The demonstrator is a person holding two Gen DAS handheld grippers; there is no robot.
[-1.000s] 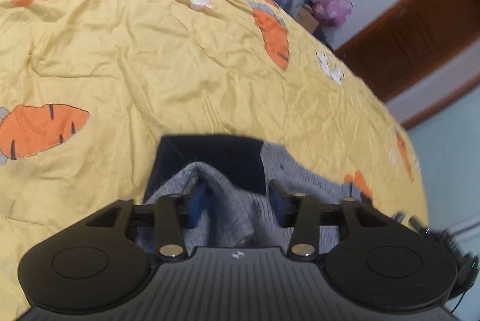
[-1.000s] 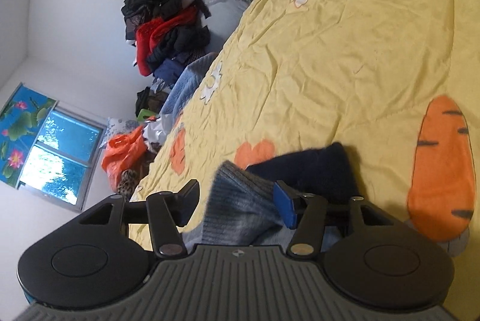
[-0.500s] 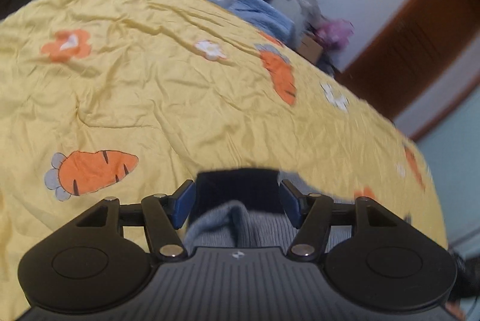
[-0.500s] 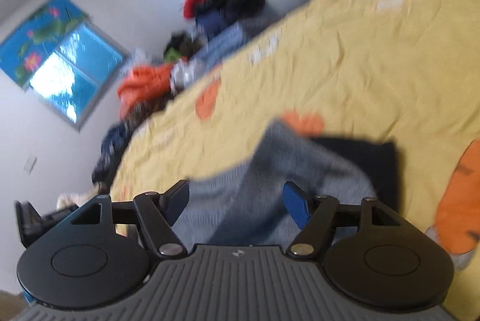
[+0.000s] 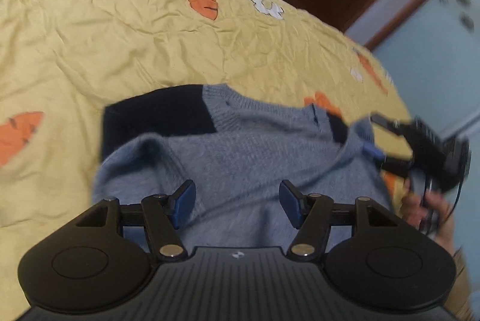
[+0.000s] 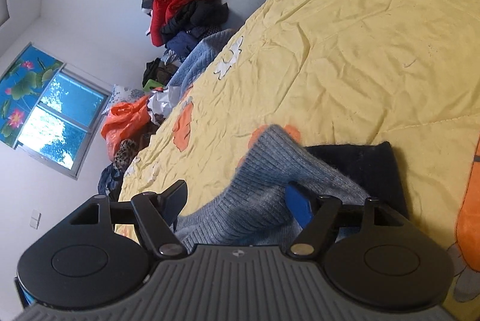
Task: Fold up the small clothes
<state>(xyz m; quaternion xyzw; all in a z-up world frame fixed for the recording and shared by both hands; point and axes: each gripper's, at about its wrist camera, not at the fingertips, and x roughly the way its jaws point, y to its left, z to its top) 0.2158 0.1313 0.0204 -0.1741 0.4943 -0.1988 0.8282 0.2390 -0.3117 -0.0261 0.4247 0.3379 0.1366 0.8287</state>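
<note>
Grey knit sweater (image 5: 240, 147) on the yellow bed quilt (image 5: 90, 30): soft, light, floppy, best pinched at ribbed hem or shoulder corners; left gripper (image 5: 237, 202) jaws spread above it, right gripper (image 6: 237, 202) jaws spread, pinching nothing.

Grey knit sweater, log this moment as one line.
item: grey knit sweater with navy panels on yellow carrot-print bedspread | left gripper: open | right gripper: open

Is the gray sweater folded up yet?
Partly. The gray sweater lies on the yellow bedspread, its near part doubled over toward the dark panel, still lumpy.
</note>
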